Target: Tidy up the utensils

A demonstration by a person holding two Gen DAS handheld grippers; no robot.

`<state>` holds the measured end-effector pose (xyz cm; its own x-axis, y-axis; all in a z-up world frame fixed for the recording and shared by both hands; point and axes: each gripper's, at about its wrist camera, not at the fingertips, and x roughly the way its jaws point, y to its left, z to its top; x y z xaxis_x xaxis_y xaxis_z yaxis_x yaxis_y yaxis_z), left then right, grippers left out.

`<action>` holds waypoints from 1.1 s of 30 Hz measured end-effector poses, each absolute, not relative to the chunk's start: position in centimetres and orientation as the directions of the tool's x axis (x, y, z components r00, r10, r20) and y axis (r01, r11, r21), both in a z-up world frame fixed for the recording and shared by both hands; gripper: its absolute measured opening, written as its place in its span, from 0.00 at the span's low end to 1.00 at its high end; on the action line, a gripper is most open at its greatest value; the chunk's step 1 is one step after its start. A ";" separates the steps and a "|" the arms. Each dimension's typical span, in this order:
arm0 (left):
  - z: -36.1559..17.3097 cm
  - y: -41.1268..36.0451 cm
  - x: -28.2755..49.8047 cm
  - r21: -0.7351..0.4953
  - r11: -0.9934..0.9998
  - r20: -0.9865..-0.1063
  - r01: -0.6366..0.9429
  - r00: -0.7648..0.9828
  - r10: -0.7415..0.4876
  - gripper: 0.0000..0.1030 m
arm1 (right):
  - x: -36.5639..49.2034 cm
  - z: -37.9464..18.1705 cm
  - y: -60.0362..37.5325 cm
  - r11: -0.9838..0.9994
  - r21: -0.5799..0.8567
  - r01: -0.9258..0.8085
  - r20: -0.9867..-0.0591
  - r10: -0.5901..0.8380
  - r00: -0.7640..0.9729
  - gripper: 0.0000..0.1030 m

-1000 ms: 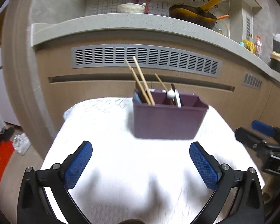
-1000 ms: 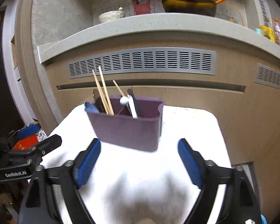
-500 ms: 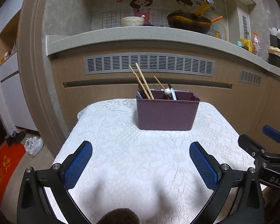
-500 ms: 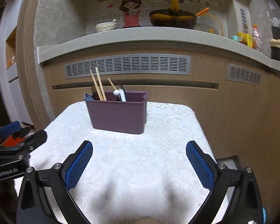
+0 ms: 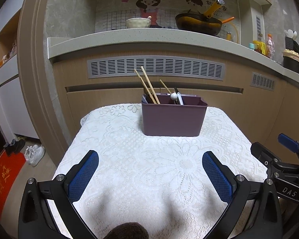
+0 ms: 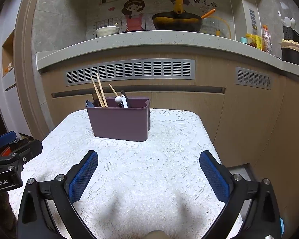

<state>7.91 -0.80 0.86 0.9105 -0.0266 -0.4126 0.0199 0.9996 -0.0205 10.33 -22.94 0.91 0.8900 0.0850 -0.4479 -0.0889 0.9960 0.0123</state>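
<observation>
A purple utensil box [image 5: 173, 119] stands at the far side of a small table covered with a white lace cloth [image 5: 149, 159]; it also shows in the right wrist view [image 6: 119, 122]. Wooden chopsticks [image 5: 148, 85], a white-tipped utensil [image 5: 173, 96] and dark-handled utensils stick out of its left part. My left gripper [image 5: 150, 176] is open and empty over the near cloth. My right gripper [image 6: 148, 174] is open and empty, also well short of the box. Each gripper shows at the edge of the other's view.
A wooden cabinet front with grey vents [image 5: 155, 67] rises behind the table under a speckled counter [image 5: 141, 37]. On the counter stand a bowl [image 5: 138, 22] and a dark wok [image 5: 198, 24]. White shoes [image 5: 34, 154] and a red mat [image 5: 4, 179] lie on the floor at left.
Both grippers have pulled back and risen away from the box, which now looks smaller and farther. Both stay open and empty.
</observation>
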 end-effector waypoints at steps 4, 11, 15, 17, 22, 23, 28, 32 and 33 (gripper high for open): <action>0.8 -0.8 8.0 -0.023 1.000 -0.417 0.022 0.908 -0.029 1.00 | 10.3 1.0 -22.9 0.996 0.011 -0.091 -0.446 0.086 0.891 0.98; 0.8 -0.8 8.0 -0.024 1.000 -0.422 0.019 0.906 -0.028 1.00 | 10.2 1.0 -23.0 0.996 0.013 -0.089 -0.446 0.086 0.891 0.98; 0.6 -0.8 8.1 -0.022 0.999 -0.428 0.023 0.903 -0.030 1.00 | 10.2 1.0 -22.9 0.996 0.013 -0.089 -0.446 0.086 0.891 0.98; 0.6 -0.8 8.1 -0.022 0.999 -0.427 0.024 0.904 -0.031 1.00 | 10.2 1.0 -22.9 0.996 0.012 -0.087 -0.445 0.083 0.891 0.98; 0.6 -0.8 8.2 -0.023 0.999 -0.426 0.023 0.904 -0.031 1.00 | 10.2 1.0 -22.9 0.996 0.011 -0.088 -0.446 0.084 0.891 0.98; 0.6 -0.8 8.2 -0.023 0.999 -0.427 0.024 0.904 -0.031 1.00 | 10.2 1.0 -22.9 0.996 0.011 -0.087 -0.446 0.083 0.891 0.99; 0.7 -0.8 8.1 -0.022 0.999 -0.426 0.023 0.904 -0.031 1.00 | 10.2 1.1 -22.9 0.996 0.011 -0.088 -0.445 0.084 0.892 0.99; 0.6 -0.8 8.2 -0.022 0.999 -0.427 0.023 0.904 -0.030 1.00 | 10.2 1.1 -23.0 0.996 0.012 -0.089 -0.444 0.085 0.892 0.99; 0.6 -0.8 8.1 -0.023 0.999 -0.427 0.023 0.904 -0.031 1.00 | 10.2 1.1 -22.9 0.996 0.012 -0.088 -0.444 0.084 0.892 0.99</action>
<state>8.13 -0.84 0.65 0.9038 -0.0307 -0.4268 0.0232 0.9995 -0.0226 10.22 -22.95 1.07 0.8919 0.0845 -0.4442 -0.0882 0.9960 0.0124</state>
